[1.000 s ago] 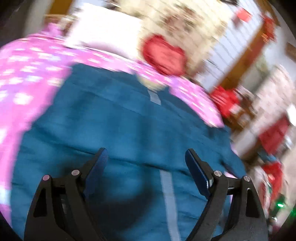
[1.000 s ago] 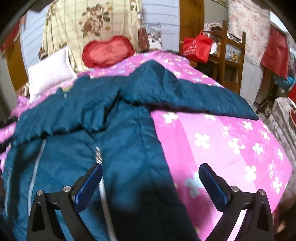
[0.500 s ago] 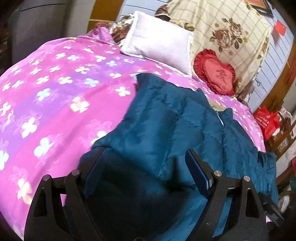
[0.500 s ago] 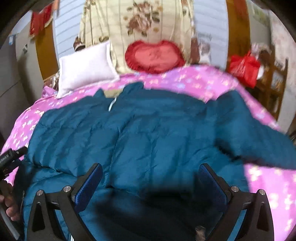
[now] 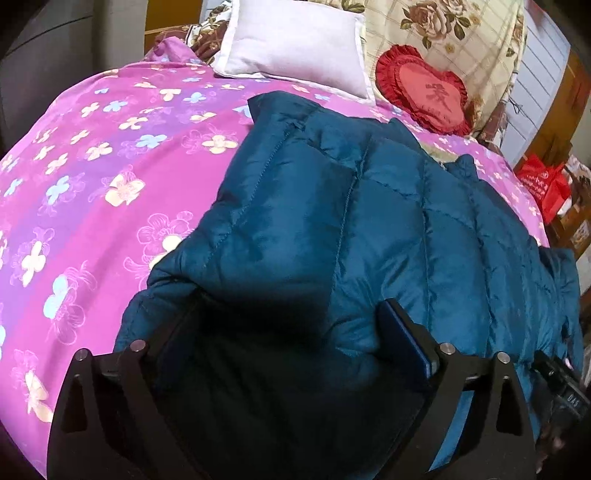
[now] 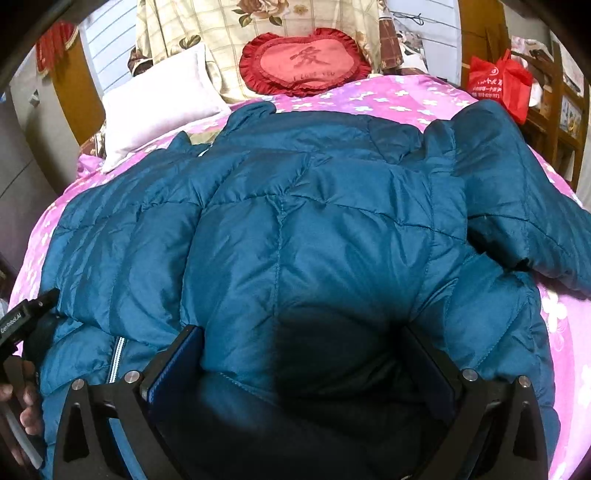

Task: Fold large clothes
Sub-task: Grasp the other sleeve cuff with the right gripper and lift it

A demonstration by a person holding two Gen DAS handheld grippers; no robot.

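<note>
A large teal quilted down jacket (image 5: pixel 369 221) lies across a pink flowered bed (image 5: pixel 92 184); it also fills the right wrist view (image 6: pixel 295 221). One sleeve (image 6: pixel 517 192) lies out to the right. My left gripper (image 5: pixel 288 332) is open, its jaws wide apart around the jacket's near left hem, with fabric bulging between them. My right gripper (image 6: pixel 303 354) is open too, jaws wide around the near hem, beside the grey zipper strip (image 6: pixel 117 354). The left gripper's body shows at the right wrist view's left edge (image 6: pixel 22 317).
A white pillow (image 5: pixel 295 40), a red heart cushion (image 6: pixel 303 62) and a floral blanket (image 6: pixel 221 29) sit at the head of the bed. A red bag (image 6: pixel 498 81) hangs on wooden shelves on the right. A grey cabinet (image 5: pixel 44 55) stands left.
Both grippers have swung round to the jacket's near hem and dropped close to it. The jacket's front has been folded over. Both stayed open.
</note>
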